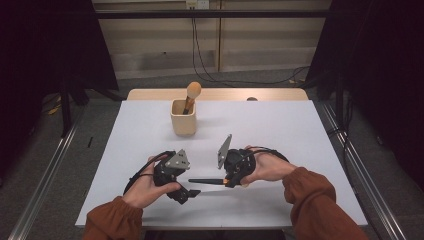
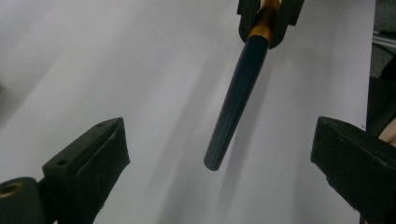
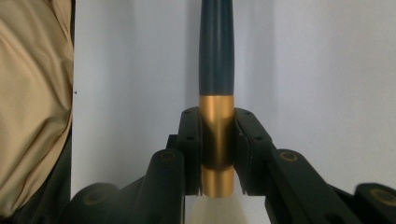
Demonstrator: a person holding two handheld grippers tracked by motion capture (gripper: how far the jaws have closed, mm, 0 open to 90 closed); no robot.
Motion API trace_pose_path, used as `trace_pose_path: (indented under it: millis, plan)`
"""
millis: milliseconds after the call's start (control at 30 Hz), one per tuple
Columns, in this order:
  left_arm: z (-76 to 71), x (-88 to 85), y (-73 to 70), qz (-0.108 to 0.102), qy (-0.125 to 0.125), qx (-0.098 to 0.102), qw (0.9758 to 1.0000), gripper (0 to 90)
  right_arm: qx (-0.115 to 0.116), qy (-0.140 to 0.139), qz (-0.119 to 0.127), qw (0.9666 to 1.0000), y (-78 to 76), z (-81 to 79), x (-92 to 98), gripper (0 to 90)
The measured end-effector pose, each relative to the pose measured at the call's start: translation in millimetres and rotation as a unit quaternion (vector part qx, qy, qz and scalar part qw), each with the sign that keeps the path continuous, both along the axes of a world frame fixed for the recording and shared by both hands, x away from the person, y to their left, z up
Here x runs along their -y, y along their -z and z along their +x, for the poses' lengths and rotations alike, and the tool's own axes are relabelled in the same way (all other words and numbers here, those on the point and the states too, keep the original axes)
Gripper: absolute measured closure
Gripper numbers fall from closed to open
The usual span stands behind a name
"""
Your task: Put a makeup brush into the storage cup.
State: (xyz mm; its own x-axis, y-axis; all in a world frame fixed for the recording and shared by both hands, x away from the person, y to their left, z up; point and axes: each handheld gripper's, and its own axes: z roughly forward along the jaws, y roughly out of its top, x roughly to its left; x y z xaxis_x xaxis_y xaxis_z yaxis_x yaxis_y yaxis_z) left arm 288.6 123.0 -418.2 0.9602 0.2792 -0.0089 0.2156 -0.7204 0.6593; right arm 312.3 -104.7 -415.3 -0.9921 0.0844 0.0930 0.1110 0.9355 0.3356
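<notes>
Gold band: my right tongs (image 3: pixel 217 140) are clamped on it, on the dark blue brush (image 1: pixel 207 181).
Brush: above the white counter (image 1: pixel 280 130), nearer me than the wooden cup (image 1: pixel 183 120).
Left tongs (image 2: pixel 219 154): apart, the handle tip between them, untouched.

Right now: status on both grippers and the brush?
Right gripper shut on brush at its gold ferrule. Left gripper open, brush handle tip between its jaws, untouched. Cup with second brush stands apart; nothing in the way.
</notes>
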Motion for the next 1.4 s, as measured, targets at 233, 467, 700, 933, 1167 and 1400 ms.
trace_pose_path:
  millis: [233,467,700,933,1167,1400]
  plan:
    - [0.3,9.2,4.4,0.018,0.035,-0.018,0.9991,3.4,-0.005,-0.005,-0.004,1.0,1.0,-0.6,-3.4,74.8]
    - [2.1,15.0,8.3,0.031,0.029,-0.02,0.9989,4.8,-0.004,-0.014,-0.002,0.9999,2.6,-0.4,-9.6,74.7]
    - [7.7,16.6,12.1,0.034,0.035,-0.029,0.9984,7.4,-0.003,-0.02,0.005,0.9998,2.1,0.7,-18.3,74.8]
    - [8.9,16.9,15.4,0.05,0.05,-0.046,0.9965,11.2,-0.002,-0.024,0.011,0.9997,2.4,1.3,-23.6,74.7]
    - [7.9,20.1,16.6,0.04,0.069,-0.063,0.9948,10.2,-0.003,-0.024,0.015,0.9996,2.4,0.1,-20.8,74.7]
    - [12.1,23.3,17.1,0.026,0.065,-0.068,0.9953,27.3,0.0,-0.03,0.02,0.9994,1.4,-1.1,-21.1,74.7]
